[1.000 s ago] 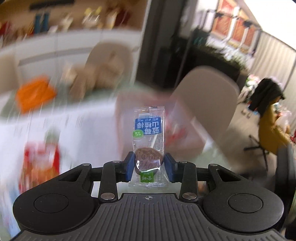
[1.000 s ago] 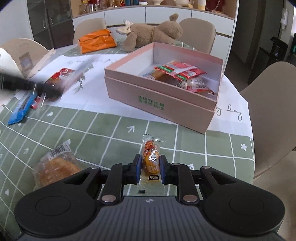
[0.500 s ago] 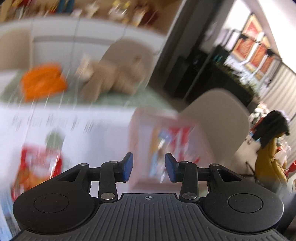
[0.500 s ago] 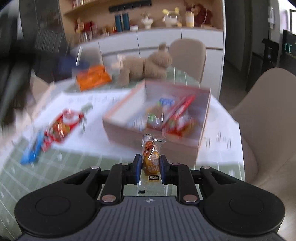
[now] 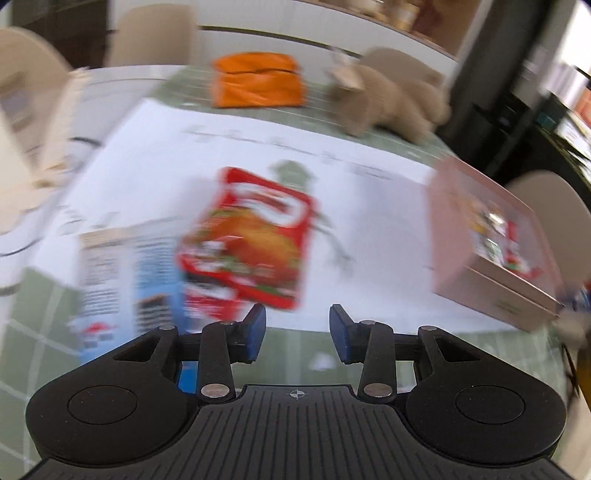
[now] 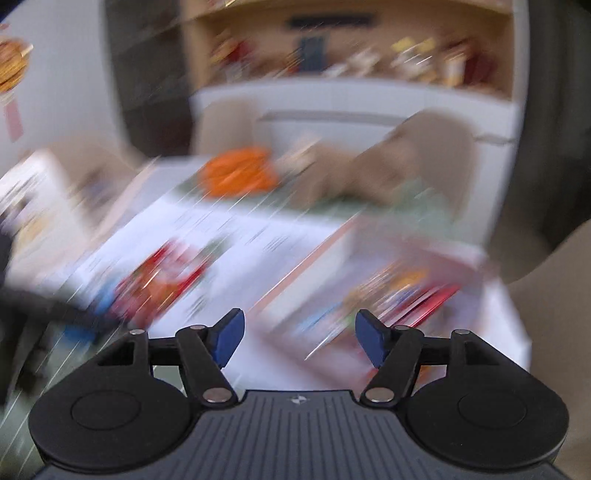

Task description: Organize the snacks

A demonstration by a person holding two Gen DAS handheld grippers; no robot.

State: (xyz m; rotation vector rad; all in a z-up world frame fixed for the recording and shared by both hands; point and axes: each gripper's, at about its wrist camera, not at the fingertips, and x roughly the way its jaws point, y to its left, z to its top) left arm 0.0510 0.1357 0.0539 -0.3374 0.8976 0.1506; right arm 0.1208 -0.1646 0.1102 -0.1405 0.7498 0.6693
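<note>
The left claw (image 5: 297, 330) stands partly open with nothing between its blue pads, pointing down at the green-checked worktop (image 5: 291, 350). The right claw (image 6: 297, 341) has just been opening and its jaws now stand wide apart, empty, in a heavily blurred view. Taking the pink box (image 5: 491, 254) as the landmark: just beyond the left claw's tips and to the left of the box, a red snack packet (image 5: 255, 240) lies on a white paper sheet (image 5: 369, 206), with a blue-and-white packet (image 5: 122, 284) at its far side from the box. Inside the box lie several wrapped snacks (image 6: 399, 295), too smeared to tell apart. Behind the box, farther across the worktop, sit a brown plush toy (image 5: 388, 99) and, to its left, an orange bag (image 5: 258, 79). Beige chairs (image 5: 155, 33) stand behind those.
</note>
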